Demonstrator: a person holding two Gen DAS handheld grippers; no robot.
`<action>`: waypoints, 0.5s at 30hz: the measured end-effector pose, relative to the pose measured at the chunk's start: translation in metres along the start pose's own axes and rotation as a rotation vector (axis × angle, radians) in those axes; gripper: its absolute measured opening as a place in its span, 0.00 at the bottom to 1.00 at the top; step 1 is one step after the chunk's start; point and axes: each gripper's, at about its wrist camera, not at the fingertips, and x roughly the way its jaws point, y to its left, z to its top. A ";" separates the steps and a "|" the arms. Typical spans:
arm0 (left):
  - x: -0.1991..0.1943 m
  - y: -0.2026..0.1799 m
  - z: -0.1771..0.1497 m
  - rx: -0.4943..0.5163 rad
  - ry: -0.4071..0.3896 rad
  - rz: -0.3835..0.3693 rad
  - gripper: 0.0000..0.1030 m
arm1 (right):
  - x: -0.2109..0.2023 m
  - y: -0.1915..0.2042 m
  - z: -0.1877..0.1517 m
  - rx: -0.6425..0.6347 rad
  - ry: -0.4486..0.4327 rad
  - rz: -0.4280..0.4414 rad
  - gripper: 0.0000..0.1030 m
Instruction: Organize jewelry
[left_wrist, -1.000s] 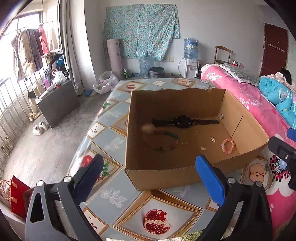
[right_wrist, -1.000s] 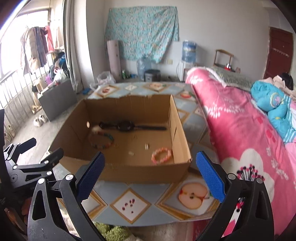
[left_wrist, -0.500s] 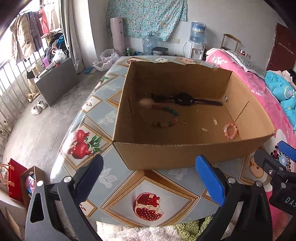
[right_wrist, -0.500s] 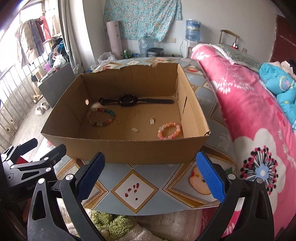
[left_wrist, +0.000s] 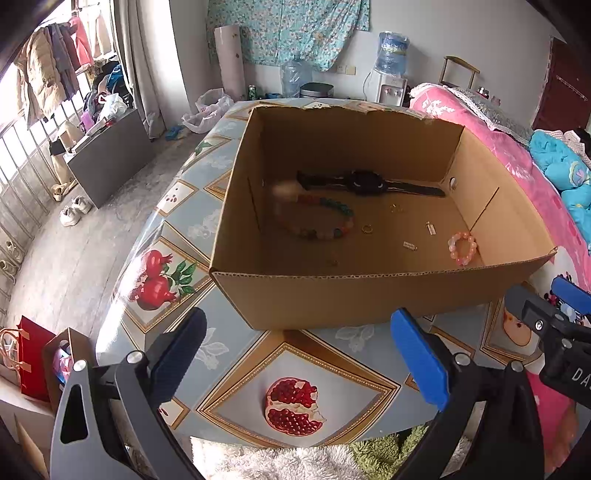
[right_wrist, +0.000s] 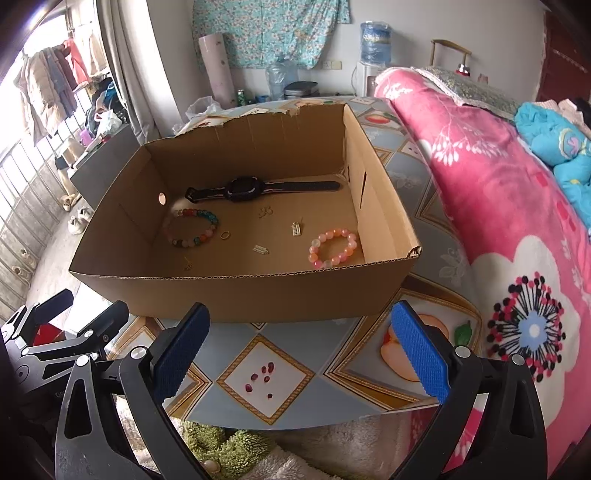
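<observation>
A big cardboard box (left_wrist: 354, 295) sits open on the counter (left_wrist: 258, 354), which has a cloth w/ fruit pics on it. All the jewelry lies flat on the box floor.

Inside the box, far side: a black watch (right_wrist: 240, 189), strap stretched out left to right. Just near of its left end is a bracelet of many colors (right_wrist: 194, 228), lying in a ring. A small gold ring (right_wrist: 225, 234) is just right of that bracelet, not touching as far as I can tell. A pink bead bracelet (right_wrist: 333, 247) lies near the right wall, close to the near-right corner. Between the two bracelets are a few tiny metal bits (right_wrist: 297, 229), too small to name.

The left gripper (left_wrist: 299, 362) hangs over the counter, near side of the box, at its left part. Its jaws are wide apart & hold nothing. The right gripper (right_wrist: 301, 349) hangs over the counter too, near side of the box, more to the right. Its jaws are also spread wide, nothing in them. Both are well apart from the jewelry, w/ the box's near wall between.

A pink bed cover (right_wrist: 498, 206) w/ flowers is right of the counter. A water jug (left_wrist: 394, 50) stands by the far wall.
</observation>
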 end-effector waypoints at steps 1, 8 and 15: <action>0.000 0.000 0.000 -0.001 0.002 -0.001 0.95 | 0.000 0.000 0.000 0.000 0.001 0.000 0.92; 0.006 0.001 0.001 -0.007 0.023 -0.003 0.95 | -0.001 0.002 0.001 -0.008 -0.002 0.002 0.92; 0.007 0.001 0.001 -0.012 0.026 -0.011 0.95 | -0.002 0.002 0.002 -0.012 -0.005 -0.002 0.92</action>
